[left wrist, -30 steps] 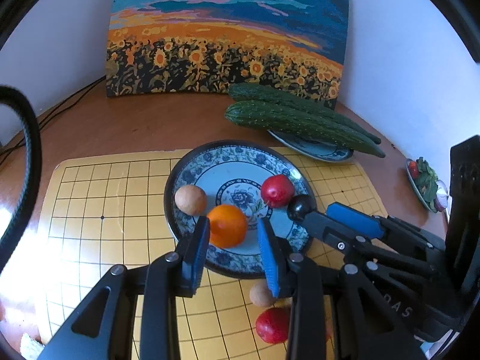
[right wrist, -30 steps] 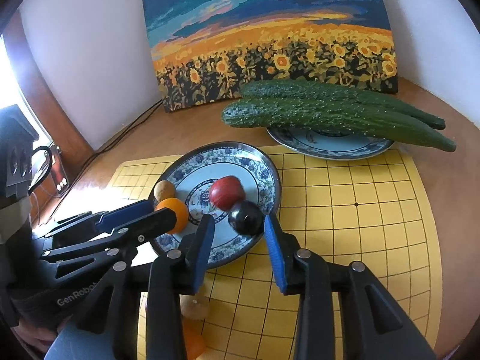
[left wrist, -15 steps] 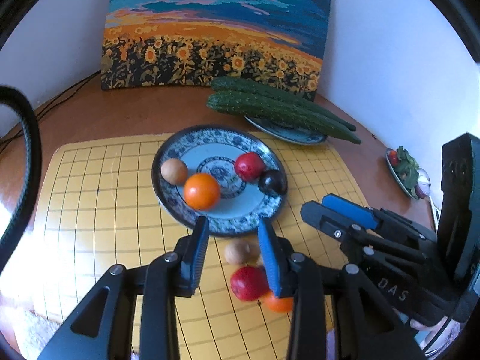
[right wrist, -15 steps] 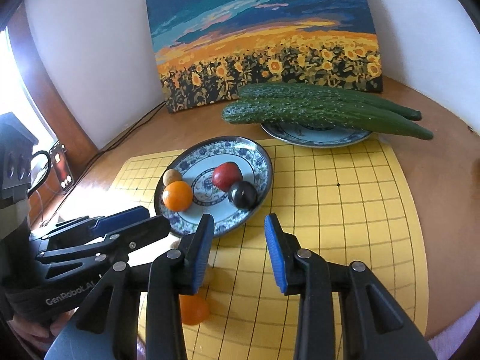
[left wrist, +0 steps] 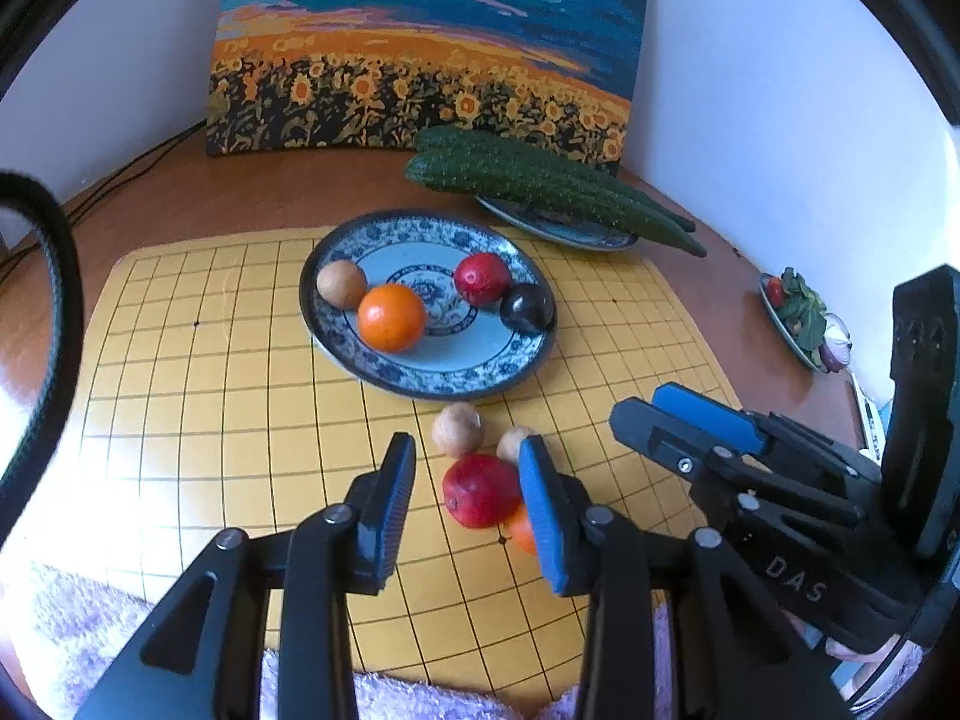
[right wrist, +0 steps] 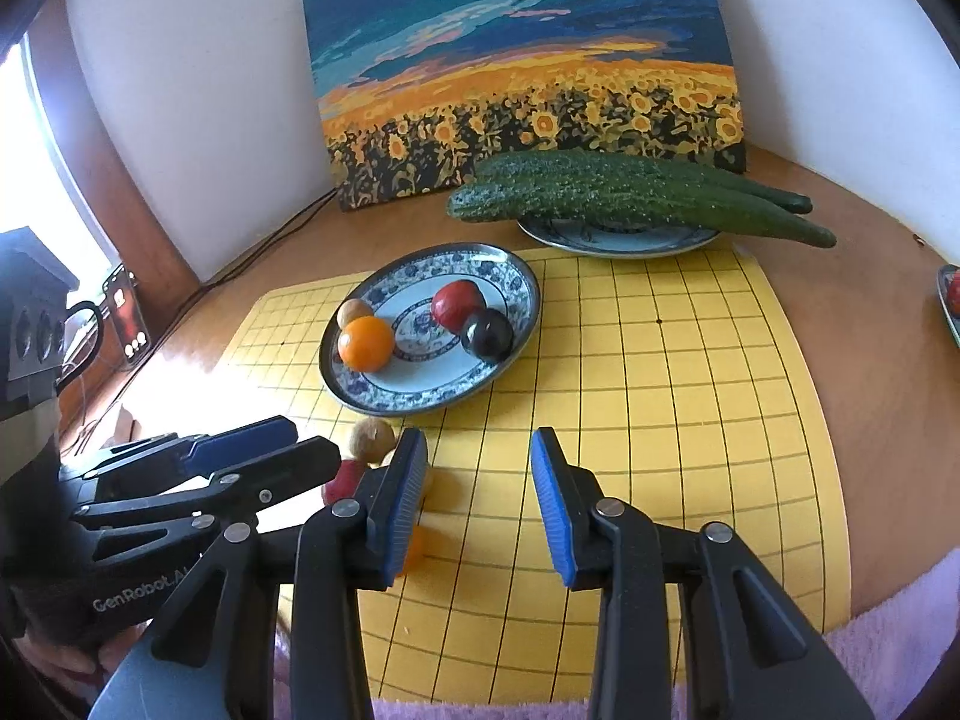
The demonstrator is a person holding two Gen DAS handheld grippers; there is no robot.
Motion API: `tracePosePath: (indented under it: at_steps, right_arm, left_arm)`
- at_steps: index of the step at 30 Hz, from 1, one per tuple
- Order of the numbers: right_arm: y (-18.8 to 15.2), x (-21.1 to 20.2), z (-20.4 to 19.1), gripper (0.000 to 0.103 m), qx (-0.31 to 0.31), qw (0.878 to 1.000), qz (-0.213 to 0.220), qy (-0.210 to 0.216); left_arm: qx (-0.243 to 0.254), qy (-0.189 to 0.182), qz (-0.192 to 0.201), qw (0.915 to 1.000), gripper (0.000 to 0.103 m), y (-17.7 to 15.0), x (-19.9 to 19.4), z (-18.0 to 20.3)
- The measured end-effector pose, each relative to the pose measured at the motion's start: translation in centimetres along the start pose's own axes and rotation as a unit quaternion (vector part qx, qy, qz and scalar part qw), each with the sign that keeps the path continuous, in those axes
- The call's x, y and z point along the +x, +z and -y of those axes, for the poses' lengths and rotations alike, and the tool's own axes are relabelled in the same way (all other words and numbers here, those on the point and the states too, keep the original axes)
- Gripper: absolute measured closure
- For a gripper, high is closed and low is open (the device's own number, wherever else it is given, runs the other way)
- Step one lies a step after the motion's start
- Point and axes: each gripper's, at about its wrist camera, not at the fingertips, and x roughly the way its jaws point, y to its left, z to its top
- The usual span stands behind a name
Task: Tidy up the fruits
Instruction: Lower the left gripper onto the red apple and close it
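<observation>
A blue-patterned plate [left wrist: 462,372] [right wrist: 516,282] on the yellow grid mat holds an orange [left wrist: 391,317] [right wrist: 365,342], a tan fruit [left wrist: 341,283], a red fruit [left wrist: 481,279] [right wrist: 457,303] and a dark plum [left wrist: 527,309] [right wrist: 487,333]. In front of the plate lie a red fruit [left wrist: 480,491], two tan fruits [left wrist: 457,429] [right wrist: 372,439] and a partly hidden orange [left wrist: 519,531]. My left gripper [left wrist: 467,501] is open and empty, just above the loose red fruit. My right gripper [right wrist: 479,495] is open and empty over the mat.
Two cucumbers [left wrist: 540,183] [right wrist: 630,192] lie on a second plate [right wrist: 618,240] in front of a sunflower painting [left wrist: 420,48]. A small salad dish [left wrist: 798,318] sits at the right. A lilac towel [right wrist: 888,630] lines the table's front edge. Cables run at the back left.
Both grippers have drawn back from the plate toward the front edge. The orange and dark plum stay on the plate. The loose fruits now show in front of the left gripper.
</observation>
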Motion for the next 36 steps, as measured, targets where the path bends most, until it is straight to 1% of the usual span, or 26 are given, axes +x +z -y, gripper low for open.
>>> tracePosePath:
  at_steps: [5,14,22,23,25,29,36]
  right_arm:
    - [-0.7,-0.3,0.5,0.066,0.006,1.0,-0.002,-0.002]
    - [-1.0,0.0,0.6,0.066,0.011,1.0,-0.006,-0.001]
    - [-1.3,0.2,0.6,0.066,0.013,1.0,-0.008,0.001]
    - [-1.4,0.2,0.7,0.066,0.014,1.0,-0.008,0.001]
    - [-1.5,0.3,0.7,0.066,0.016,1.0,-0.008,0.001]
    - [-1.6,0.3,0.8,0.066,0.019,1.0,-0.011,0.001]
    - [-1.5,0.2,0.6,0.066,0.017,1.0,-0.012,0.0]
  left_arm:
    - [-0.01,-0.002,-0.004,0.9999,0.065,-0.5,0.3,-0.1]
    - [-0.008,-0.007,-0.014,0.9998,0.065,-0.8,0.9,0.3]
    - [-0.014,-0.016,-0.01,0.9997,0.066,-1.0,0.8,0.0]
    - [-0.018,-0.019,-0.009,0.9996,0.066,-1.1,0.8,-0.1]
    - [-0.024,-0.025,-0.009,0.9994,0.071,-1.1,0.9,-0.3]
    - [-0.023,-0.025,-0.008,0.9994,0.076,-1.1,0.8,-0.4]
    - [-0.02,-0.023,-0.004,0.9995,0.077,-1.2,0.5,-0.5]
